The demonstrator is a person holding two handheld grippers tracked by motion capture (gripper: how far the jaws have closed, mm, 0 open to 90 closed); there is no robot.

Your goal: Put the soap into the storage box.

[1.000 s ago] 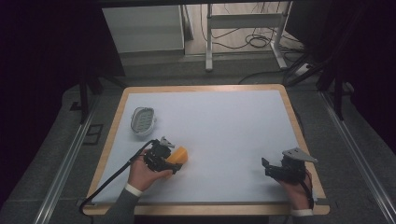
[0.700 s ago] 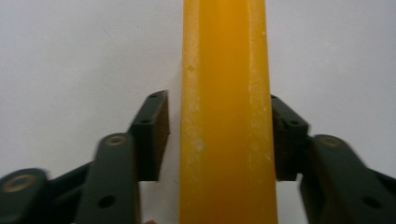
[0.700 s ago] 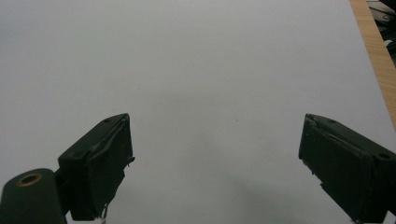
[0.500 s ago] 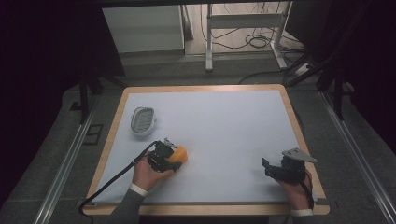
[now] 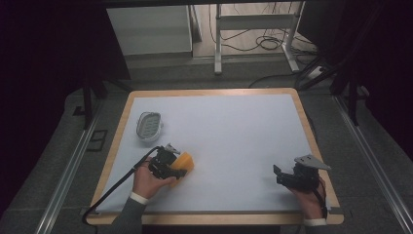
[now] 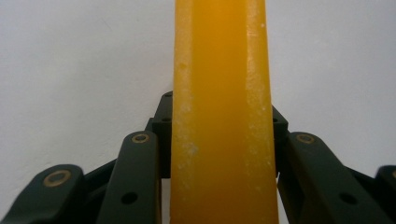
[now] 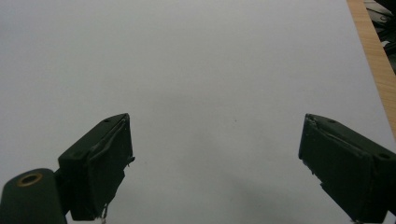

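Observation:
A yellow-orange block (image 5: 186, 161) lies on the white table top (image 5: 234, 131) at the near left. My left gripper (image 5: 176, 168) is shut on it. In the left gripper view the block (image 6: 219, 56) stands upright between the two black jaws of that gripper (image 6: 222, 114), whose pads press on both its sides. My right gripper (image 5: 280, 175) rests at the near right and points left. Its jaws stand wide apart in the right gripper view (image 7: 215, 154), with just bare white surface between them.
A small oval ribbed dish (image 5: 149, 125) sits at the left of the table, beyond the left hand. A wooden rim (image 5: 214, 91) frames the white surface. Metal rails run along both sides, and a stand with cables is on the floor behind.
The left hand has shifted slightly at the block and now covers more of it. The right hand and its gripper have not moved.

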